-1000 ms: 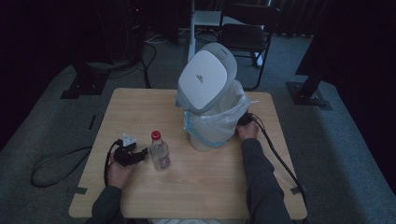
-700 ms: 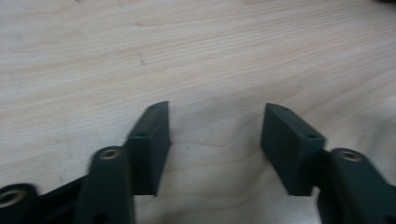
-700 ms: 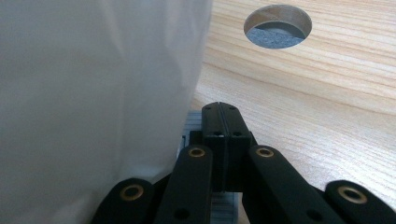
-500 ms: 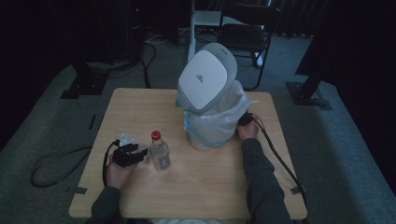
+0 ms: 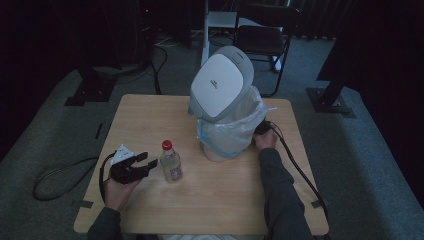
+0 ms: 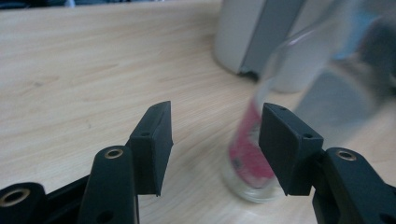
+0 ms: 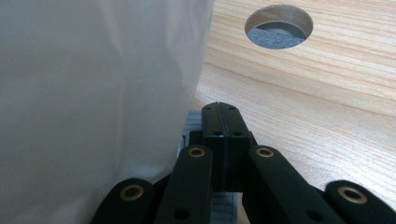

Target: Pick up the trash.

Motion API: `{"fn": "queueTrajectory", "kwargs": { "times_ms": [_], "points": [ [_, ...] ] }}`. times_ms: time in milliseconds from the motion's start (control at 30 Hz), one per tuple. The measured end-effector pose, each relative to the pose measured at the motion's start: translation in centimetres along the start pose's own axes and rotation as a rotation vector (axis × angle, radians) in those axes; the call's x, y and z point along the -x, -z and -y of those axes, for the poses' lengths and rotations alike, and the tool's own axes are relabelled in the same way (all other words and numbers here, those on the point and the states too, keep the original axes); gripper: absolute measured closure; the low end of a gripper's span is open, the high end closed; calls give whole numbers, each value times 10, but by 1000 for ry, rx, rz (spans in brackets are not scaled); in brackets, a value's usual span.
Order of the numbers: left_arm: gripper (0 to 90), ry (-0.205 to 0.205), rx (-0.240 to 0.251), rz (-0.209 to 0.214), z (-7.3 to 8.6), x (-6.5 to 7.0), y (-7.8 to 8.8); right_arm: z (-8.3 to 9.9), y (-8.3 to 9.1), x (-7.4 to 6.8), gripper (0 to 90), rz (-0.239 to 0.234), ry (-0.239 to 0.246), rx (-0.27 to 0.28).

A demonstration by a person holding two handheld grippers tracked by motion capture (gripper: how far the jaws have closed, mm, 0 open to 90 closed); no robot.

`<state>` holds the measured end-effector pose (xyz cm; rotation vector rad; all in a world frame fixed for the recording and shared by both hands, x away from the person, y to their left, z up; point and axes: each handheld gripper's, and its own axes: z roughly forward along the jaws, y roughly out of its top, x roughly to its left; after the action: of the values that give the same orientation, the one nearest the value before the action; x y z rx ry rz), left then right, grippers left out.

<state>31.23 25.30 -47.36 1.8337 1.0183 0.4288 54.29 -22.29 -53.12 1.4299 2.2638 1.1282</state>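
We noted the left gripper (image 5: 150, 162) wide open, nearer hand; the upright water bottle (image 5: 170, 162) stood just beyond its right jaw. The right gripper (image 7: 221, 114), jaws closed empty, rested beside the bin (image 5: 227, 127).

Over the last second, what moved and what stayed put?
The left gripper slid right toward the bottle; its fingers are now open beside the bottle, not gripping it. The bottle stayed upright in place. The right gripper, shut, stayed at the foot of the lined bin, whose lid stays raised.
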Motion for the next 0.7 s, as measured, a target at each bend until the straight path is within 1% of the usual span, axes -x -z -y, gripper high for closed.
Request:
{"fn": "queueTrajectory", "kwargs": {
  "times_ms": [33,67,100,200,267,333,467,533,633,700],
  "points": [
    [451,0,0,0,0,0,0,0,0,0,900,0,0,0],
    [451,-3,22,38,-6,2,8,0,0,0,900,0,0,-1],
    [452,-2,36,56,-8,2,12,0,0,0,900,-1,-2,-1],
    [453,-10,74,90,-18,6,21,0,0,0,900,-2,-3,-1],
    [452,-30,94,103,-24,10,25,0,0,0,900,-6,-6,0],
    [451,-52,105,126,-31,14,27,0,0,0,900,-6,-5,0],
    [451,-93,127,164,-40,25,26,0,0,0,900,-7,-7,1],
    [451,-110,132,176,-43,30,24,0,0,0,900,-6,-6,1],
    [452,-120,133,192,-48,34,16,0,0,0,900,-3,-5,0],
    [458,-129,132,193,-52,36,10,0,0,0,900,-2,-5,0]
  ]
}}
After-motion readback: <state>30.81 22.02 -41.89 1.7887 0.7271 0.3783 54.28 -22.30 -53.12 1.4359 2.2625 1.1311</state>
